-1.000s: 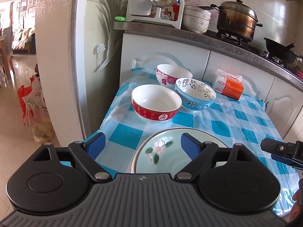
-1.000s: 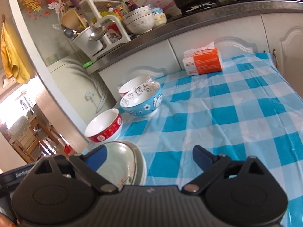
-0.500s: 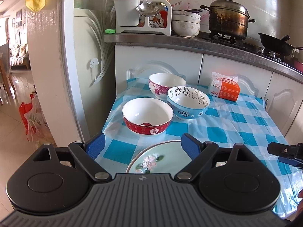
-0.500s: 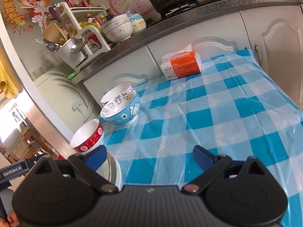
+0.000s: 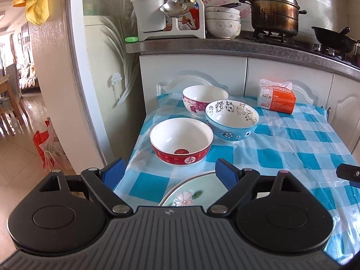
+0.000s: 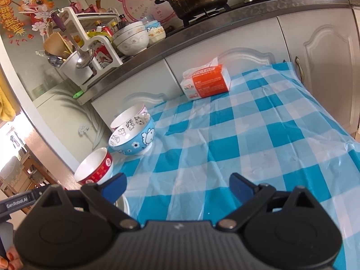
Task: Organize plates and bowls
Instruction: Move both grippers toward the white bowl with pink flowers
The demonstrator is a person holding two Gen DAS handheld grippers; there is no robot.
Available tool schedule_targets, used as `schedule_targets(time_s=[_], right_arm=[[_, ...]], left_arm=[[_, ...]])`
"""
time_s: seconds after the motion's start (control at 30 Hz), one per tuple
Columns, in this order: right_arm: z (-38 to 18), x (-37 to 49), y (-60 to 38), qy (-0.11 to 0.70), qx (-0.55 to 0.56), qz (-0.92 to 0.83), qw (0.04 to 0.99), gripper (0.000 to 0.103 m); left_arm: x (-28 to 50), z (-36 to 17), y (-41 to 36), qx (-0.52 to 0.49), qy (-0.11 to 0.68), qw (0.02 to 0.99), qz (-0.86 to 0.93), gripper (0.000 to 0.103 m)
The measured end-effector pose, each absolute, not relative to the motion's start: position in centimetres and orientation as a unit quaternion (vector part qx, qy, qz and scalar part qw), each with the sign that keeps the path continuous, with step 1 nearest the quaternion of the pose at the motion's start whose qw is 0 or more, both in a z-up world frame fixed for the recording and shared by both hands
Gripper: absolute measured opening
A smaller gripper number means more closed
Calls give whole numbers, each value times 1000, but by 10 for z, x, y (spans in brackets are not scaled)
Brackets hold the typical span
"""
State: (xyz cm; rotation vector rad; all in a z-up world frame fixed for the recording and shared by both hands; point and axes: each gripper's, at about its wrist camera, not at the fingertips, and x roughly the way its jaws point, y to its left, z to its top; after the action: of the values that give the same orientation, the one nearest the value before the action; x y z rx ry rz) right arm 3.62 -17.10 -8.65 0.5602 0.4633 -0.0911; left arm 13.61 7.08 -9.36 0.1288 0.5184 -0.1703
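Observation:
Three bowls stand on the blue checked tablecloth [image 5: 292, 148]: a red-banded bowl [image 5: 181, 140] nearest, a blue cartoon bowl [image 5: 231, 121] behind it, and a pink-flower bowl [image 5: 203, 100] at the back. A pale green flowered plate [image 5: 193, 192] lies at the table's near edge, partly hidden by my left gripper [image 5: 169, 172], which is open and empty above it. My right gripper [image 6: 177, 185] is open and empty over bare cloth; the red bowl [image 6: 94, 169] and blue bowl [image 6: 132, 138] sit to its left, and a sliver of plate rim [image 6: 124, 204] shows.
An orange and white tissue pack [image 5: 276, 99] lies at the table's back. White cabinets and a counter with a utensil rack [image 5: 171, 22], stacked bowls [image 5: 222, 23], a pot [image 5: 274, 11] and a wok stand behind. A wall and doorway are left of the table.
Both grippers have pulled back from the table and risen; the plate shows less beneath the left gripper and slid out of the right view. The bowls have not moved.

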Motion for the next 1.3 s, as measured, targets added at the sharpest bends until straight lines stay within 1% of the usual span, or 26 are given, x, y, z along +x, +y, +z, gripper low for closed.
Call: schedule_targets(time_s=[0.37, 0.5, 0.57, 0.67, 0.8, 0.97, 1.1, 1.2, 1.3], right_arm=[[-86, 51, -178, 241, 260, -50, 934, 98], [-84, 57, -183, 244, 258, -55, 933, 98], [-86, 59, -184, 244, 265, -51, 932, 98], [-91, 61, -180, 242, 271, -47, 930, 100], [-102, 66, -169, 229, 284, -28, 931, 101], [-110, 72, -152, 208, 293, -2, 933, 102], [-113, 79, -147, 213, 287, 5, 934, 102], [-118, 81, -152, 215, 298, 1, 930, 102], [-122, 81, -158, 215, 304, -7, 928, 102]], left_arm=[[157, -92, 65, 75, 258, 960, -80, 103], [167, -88, 70, 65, 263, 960, -75, 103], [165, -89, 77, 45, 262, 961, -72, 103], [161, -99, 90, 4, 259, 964, -55, 103], [154, -120, 94, -2, 268, 963, -41, 103], [152, -136, 98, -38, 271, 960, -64, 103], [154, -139, 94, -48, 267, 959, -76, 103], [157, -141, 91, -32, 279, 956, -79, 103], [156, -144, 95, -42, 270, 958, -85, 103]])
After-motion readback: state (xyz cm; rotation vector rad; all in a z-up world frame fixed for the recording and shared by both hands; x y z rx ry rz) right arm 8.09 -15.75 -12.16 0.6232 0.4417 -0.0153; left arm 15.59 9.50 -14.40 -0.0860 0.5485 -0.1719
